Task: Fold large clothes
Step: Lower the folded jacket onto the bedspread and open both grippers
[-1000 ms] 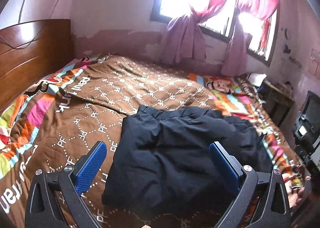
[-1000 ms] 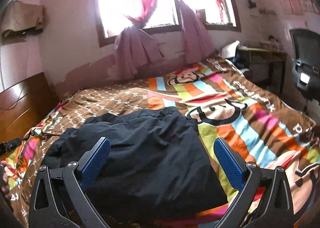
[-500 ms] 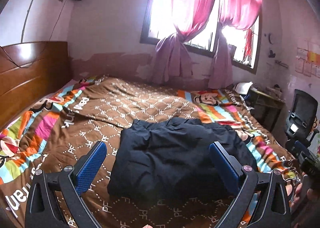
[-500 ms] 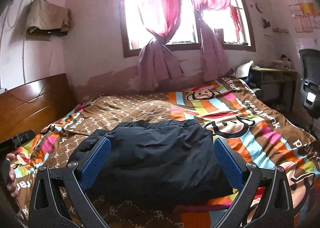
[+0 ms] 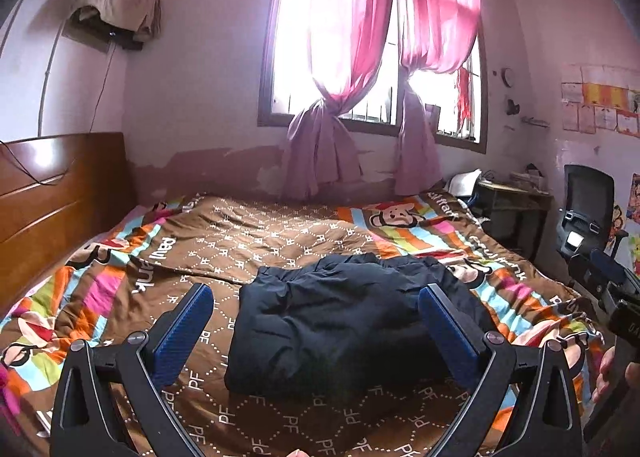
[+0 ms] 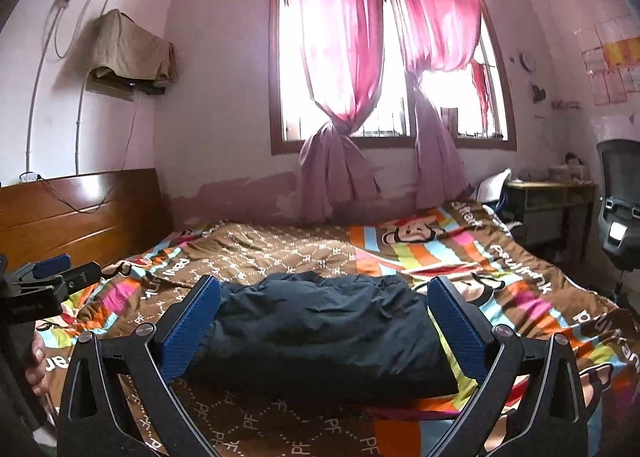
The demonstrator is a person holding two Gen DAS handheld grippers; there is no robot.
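Note:
A dark navy garment lies folded into a thick bundle on the bed's brown and striped cover. It also shows in the right wrist view. My left gripper is open and empty, held back above the near edge of the bed, with the bundle between and beyond its blue pads. My right gripper is open and empty too, likewise in front of the bundle. Neither touches the cloth.
A wooden headboard stands at the left. A window with pink curtains is behind the bed. A desk and a black office chair stand at the right. The other gripper shows at the left edge.
Both grippers have pulled back and tilted up from the bundle, so more wall and window show. The garment lies still. Both stay open.

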